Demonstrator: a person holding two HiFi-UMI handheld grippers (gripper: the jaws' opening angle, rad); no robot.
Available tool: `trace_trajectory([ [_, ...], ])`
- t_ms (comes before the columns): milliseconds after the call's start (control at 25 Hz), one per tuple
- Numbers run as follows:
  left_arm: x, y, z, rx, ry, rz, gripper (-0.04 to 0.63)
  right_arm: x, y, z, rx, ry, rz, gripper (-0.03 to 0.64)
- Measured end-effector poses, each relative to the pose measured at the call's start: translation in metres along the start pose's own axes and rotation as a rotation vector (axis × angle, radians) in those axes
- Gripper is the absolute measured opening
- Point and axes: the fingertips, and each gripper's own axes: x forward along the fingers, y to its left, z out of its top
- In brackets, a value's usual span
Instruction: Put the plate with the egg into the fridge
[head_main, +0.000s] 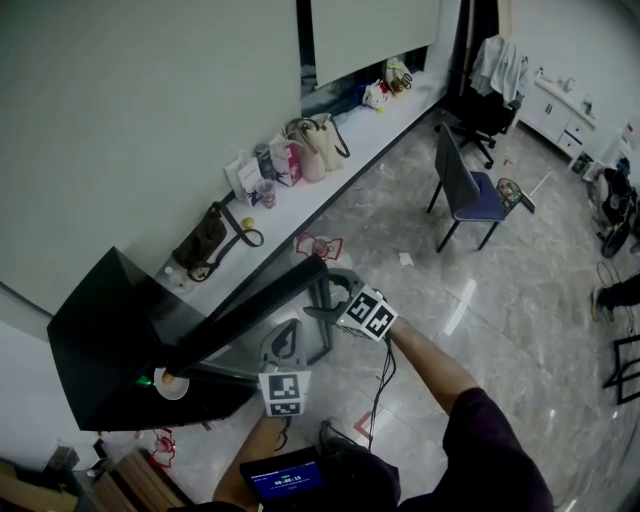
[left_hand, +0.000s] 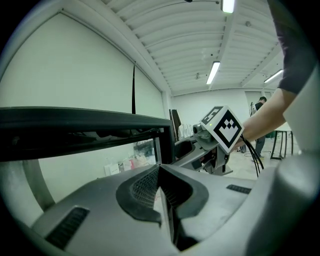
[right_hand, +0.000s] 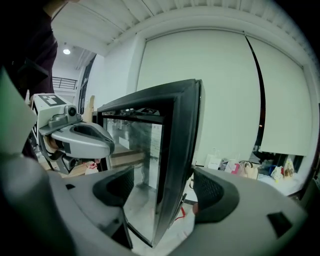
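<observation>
- The plate (head_main: 174, 388) is white and sits inside the fridge (head_main: 100, 330), low in the open front, with the egg (head_main: 168, 379) on it as a small orange-brown spot.
- A green light glows just left of the plate.
- The fridge is a black box, and its glass door (head_main: 250, 310) stands swung wide open, reaching out toward the person.
- The right tongs (right_hand: 165, 192) are spread wide with the free edge of the door between them; the right gripper view shows gaps on both sides of the edge, so neither pad presses on it.
- The left tongs (left_hand: 162, 197) are closed tight with nothing between them, and are held just below the door, near the fridge's opening.
- In the left gripper view, the right tongs' marker cube (left_hand: 222, 127) shows close by on the right, with the person's forearm behind it.
- A small lit screen (head_main: 285, 478) sits at the bottom of the head view.
- A long white counter (head_main: 395, 110) runs along the wall behind the fridge and carries a brown handbag (head_main: 205, 240), paper bags (head_main: 245, 178) and a pale tote (head_main: 315, 145).
- A blue-seated chair (head_main: 470, 190) stands well apart on the glossy marbled floor (head_main: 520, 290).
</observation>
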Motion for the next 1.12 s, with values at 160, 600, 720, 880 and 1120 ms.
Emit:
trace_trajectory([
  [160, -0.012, -0.013, 0.002, 0.003, -0.008, -0.023, 0.009, -0.02, 0.015, -0.007, 0.021, -0.005, -0.054, 0.356],
  [600, -0.095, -0.069, -0.009, 0.005, -0.022, -0.135, 0.009, -0.1, 0.1, -0.025, 0.104, -0.013, -0.237, 0.356],
  [720, -0.127, -0.078, -0.011, 0.01, -0.034, -0.171, 0.009, -0.119, 0.133, -0.029, 0.121, -0.011, -0.302, 0.356],
  [880, -0.184, -0.087, -0.017, 0.019, -0.047, -0.21, 0.009, -0.143, 0.189, -0.034, 0.13, 0.0, -0.388, 0.354],
  [1120, -0.257, -0.1, -0.036, 0.033, -0.038, -0.243, 0.009, -0.156, 0.265, -0.032, 0.172, 0.01, -0.435, 0.354],
])
